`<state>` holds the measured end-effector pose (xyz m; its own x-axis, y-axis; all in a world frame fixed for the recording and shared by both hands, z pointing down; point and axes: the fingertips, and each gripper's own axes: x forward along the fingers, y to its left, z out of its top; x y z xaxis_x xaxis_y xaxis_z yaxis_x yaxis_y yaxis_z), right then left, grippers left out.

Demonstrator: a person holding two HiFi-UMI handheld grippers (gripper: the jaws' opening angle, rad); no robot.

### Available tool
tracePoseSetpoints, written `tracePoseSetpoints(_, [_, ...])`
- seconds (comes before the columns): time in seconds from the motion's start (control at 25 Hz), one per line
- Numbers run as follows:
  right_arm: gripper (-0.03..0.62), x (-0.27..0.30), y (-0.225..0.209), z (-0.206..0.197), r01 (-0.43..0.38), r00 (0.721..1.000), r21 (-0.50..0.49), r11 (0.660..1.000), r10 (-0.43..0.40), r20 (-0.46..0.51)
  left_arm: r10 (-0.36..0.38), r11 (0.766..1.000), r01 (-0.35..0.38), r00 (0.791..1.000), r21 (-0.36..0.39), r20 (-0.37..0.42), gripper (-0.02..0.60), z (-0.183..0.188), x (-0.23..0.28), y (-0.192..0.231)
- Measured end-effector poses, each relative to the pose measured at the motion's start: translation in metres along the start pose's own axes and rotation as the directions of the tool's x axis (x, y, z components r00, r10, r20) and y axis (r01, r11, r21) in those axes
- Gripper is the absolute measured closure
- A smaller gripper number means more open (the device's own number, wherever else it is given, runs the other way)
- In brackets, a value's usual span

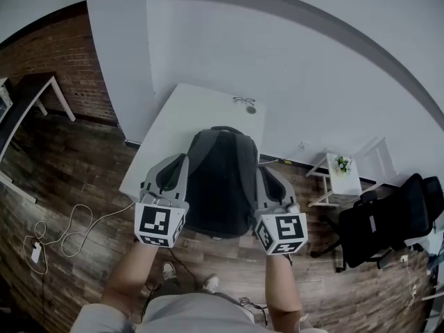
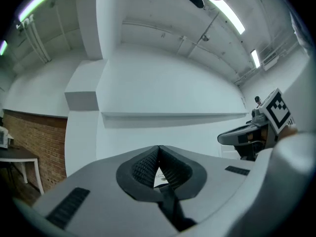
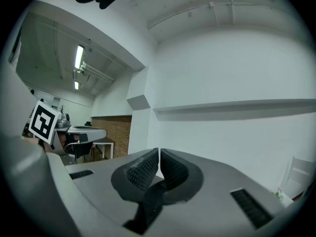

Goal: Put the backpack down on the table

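Observation:
A dark grey backpack [image 1: 218, 179] hangs upright between my two grippers, over the near edge of the white table [image 1: 184, 113]. The left gripper [image 1: 179, 165] is on its left side and the right gripper [image 1: 263, 175] on its right. In the left gripper view the left gripper [image 2: 159, 154] is shut on a dark strap [image 2: 173, 209] that runs down from the pads. In the right gripper view the right gripper [image 3: 159, 159] is likewise shut on a dark strap [image 3: 148, 206]. Both grippers point about level at the white wall.
A pair of glasses [image 1: 244, 101] lies at the table's far end. A small white side table [image 1: 345, 175] with a plant and a black office chair [image 1: 388, 217] stand to the right. A white cable [image 1: 69, 231] trails over the wooden floor at the left, near another table [image 1: 24, 99].

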<state>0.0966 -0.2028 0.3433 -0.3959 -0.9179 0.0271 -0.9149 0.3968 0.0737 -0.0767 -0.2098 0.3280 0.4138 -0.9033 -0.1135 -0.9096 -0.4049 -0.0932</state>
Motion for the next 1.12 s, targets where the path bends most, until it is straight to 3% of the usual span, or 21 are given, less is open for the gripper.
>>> tracePoseSetpoints(0.28, [0.549,-0.041,0.005,0.032,-0.004,0.996,-0.024,1.0,0.006,0.083,0.025,1.0,-0.025,0.997,0.002,0.067,0.565,0.04,-0.047,0.01])
tracePoseSetpoints(0.52, [0.549,-0.076,0.002,0.051,0.017,0.991,-0.042,0.999,-0.012,0.131,0.022,0.999,-0.02,0.998,-0.04,0.054,0.565,0.046,-0.085,0.004])
tracePoseSetpoints(0.72, [0.549,-0.095,0.009,0.062,0.013,0.987,-0.05,0.999,-0.005,0.163,0.023,0.999,-0.024,0.999,0.029,0.033,0.565,0.052,-0.114,0.003])
tracePoseSetpoints(0.92, [0.549,-0.1,0.007,0.065,0.014,0.987,-0.049,0.999,-0.006,0.163,0.074,0.997,-0.075,0.996,0.015,0.047,0.565,0.057,-0.121,0.012])
tracePoseSetpoints(1.12, [0.553,-0.1,0.009,0.062,0.005,0.991,-0.053,0.999,0.002,0.136,0.059,0.998,-0.059,0.997,0.005,0.05,0.565,0.058,-0.118,0.007])
